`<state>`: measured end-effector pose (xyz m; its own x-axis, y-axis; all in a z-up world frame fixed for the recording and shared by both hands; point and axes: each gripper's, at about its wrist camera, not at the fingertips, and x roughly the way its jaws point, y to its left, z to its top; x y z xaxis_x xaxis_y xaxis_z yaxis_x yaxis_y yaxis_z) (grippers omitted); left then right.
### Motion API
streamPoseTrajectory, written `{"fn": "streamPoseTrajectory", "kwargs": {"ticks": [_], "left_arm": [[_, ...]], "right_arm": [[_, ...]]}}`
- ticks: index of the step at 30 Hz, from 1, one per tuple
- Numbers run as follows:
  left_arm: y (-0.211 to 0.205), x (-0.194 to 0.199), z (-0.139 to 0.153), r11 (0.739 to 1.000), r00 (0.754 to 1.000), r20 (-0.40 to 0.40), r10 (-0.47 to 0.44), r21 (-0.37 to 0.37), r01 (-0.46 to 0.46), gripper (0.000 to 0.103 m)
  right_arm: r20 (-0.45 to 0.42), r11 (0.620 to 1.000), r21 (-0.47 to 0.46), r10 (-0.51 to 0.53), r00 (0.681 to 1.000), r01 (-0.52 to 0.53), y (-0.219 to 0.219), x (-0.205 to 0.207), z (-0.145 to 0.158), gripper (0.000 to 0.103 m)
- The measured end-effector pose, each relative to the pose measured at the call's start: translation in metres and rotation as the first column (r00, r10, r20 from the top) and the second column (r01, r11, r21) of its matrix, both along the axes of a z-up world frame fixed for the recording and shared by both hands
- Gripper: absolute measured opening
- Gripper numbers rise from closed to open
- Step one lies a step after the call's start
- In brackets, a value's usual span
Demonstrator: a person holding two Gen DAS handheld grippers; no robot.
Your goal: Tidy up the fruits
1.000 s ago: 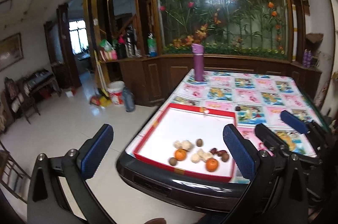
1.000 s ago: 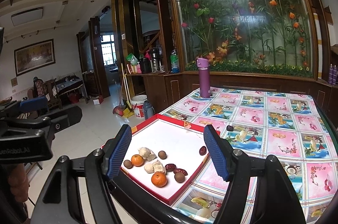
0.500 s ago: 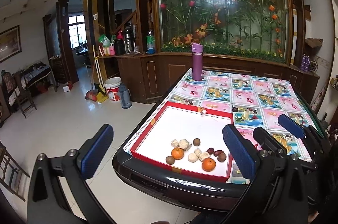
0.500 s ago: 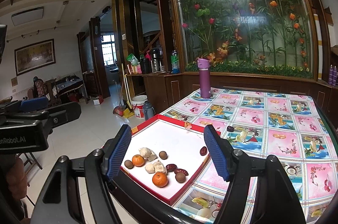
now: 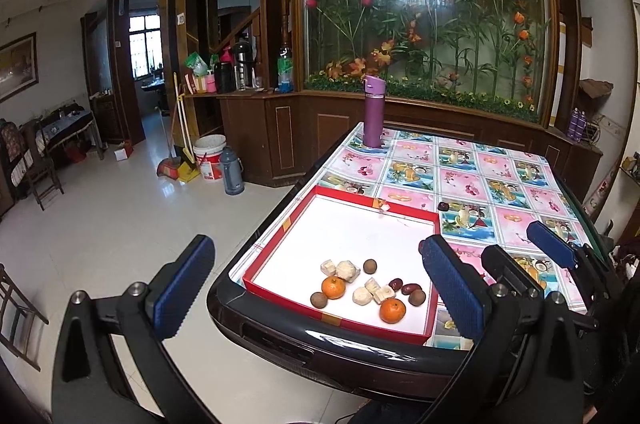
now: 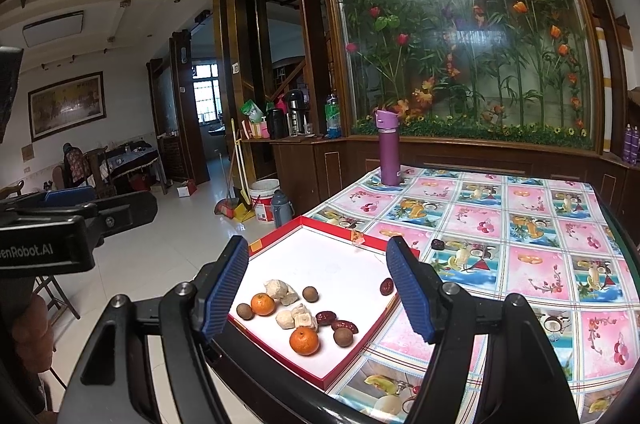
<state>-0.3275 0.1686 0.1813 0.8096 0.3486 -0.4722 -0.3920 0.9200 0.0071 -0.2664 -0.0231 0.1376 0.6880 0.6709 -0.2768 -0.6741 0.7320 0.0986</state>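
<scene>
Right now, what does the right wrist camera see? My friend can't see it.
The open, empty right gripper points at a shallow red-rimmed white tray holding two small oranges, brown round fruits and pale chunks. A tall purple bottle stands on the fruit-patterned tablecloth behind.

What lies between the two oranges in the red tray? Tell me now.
Pale crumbly pieces lie between the far orange and the near orange; both wrist views show it.
</scene>
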Motion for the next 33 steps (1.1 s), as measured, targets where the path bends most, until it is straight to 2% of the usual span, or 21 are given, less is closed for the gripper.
{"fn": "streamPoseTrajectory", "kwargs": {"ticks": [18, 33], "left_arm": [[0.008, 0.003, 0.0, 0.999, 1.0, -0.005, 0.013, -0.033, -0.013, 0.103], [0.015, 0.009, -0.005, 0.999, 0.999, -0.019, 0.044, -0.007, -0.044, 0.103]], "right_arm": [[0.015, 1.0, -0.014, 0.002, 1.0, -0.002, 0.01, 0.0, 0.002, 0.071], [-0.002, 1.0, -0.013, 0.001, 1.0, -0.001, 0.01, 0.001, -0.001, 0.072]]}}
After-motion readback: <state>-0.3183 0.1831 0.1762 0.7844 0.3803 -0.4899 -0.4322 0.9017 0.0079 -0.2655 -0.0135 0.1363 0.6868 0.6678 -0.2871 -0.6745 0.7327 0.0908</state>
